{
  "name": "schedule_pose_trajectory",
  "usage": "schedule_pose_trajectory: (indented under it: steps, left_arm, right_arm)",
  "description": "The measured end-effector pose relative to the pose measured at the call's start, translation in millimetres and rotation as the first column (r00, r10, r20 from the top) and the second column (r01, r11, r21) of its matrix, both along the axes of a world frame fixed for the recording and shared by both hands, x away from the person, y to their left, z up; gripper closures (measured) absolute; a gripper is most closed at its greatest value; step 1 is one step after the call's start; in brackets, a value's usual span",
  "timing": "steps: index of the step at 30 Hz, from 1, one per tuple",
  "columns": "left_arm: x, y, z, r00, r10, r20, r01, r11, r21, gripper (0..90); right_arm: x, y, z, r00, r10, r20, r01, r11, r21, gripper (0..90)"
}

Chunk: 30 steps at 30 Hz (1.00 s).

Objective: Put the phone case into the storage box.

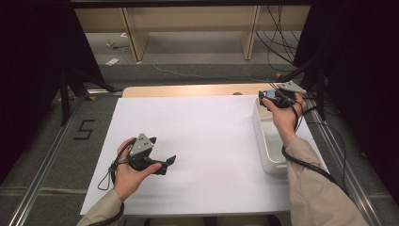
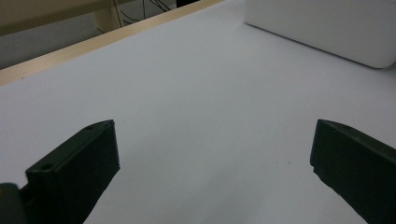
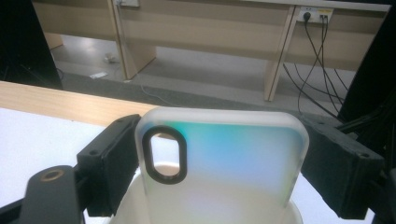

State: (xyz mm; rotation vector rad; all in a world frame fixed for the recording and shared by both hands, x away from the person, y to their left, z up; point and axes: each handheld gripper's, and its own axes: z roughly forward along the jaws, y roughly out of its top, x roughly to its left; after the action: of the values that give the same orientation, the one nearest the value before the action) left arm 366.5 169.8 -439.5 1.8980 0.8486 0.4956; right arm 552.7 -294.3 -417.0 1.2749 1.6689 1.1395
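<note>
A table covered by a white sheet (image 1: 202,141) is seen from above, with a white bin (image 1: 268,141) standing at the sheet's right edge. The right hand (image 1: 282,117) is stretched forward from a beige sleeve, its forearm laid over the bin, and the right gripper (image 1: 264,97) is held above the bin's far end, pointed toward the far side of the table. In the right gripper view, a translucent phone case (image 3: 224,158) with a black-ringed oval camera opening is clamped between the two black jaws, upright, its lower edge hanging just inside the bin's rim (image 3: 140,186). The left hand (image 1: 129,172) is rested on the sheet well to the left of the bin, wrist bent, with the left gripper (image 1: 170,160) aimed across the sheet toward the bin. Its jaws are spread wide with nothing between them, bare sheet being seen in the gap in the left gripper view.
</note>
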Motion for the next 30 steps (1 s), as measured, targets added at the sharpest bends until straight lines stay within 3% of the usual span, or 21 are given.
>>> schedule_pose_trajectory:
  steps: [30]
  left_arm:
    - [0.0,-0.1,-0.1,1.0,-0.001,0.0,0.001,1.0,-0.002,0.6]
  right_arm:
    - [1.0,0.1,-1.3,1.0,-0.002,0.003,0.002,1.0,-0.001,17.4]
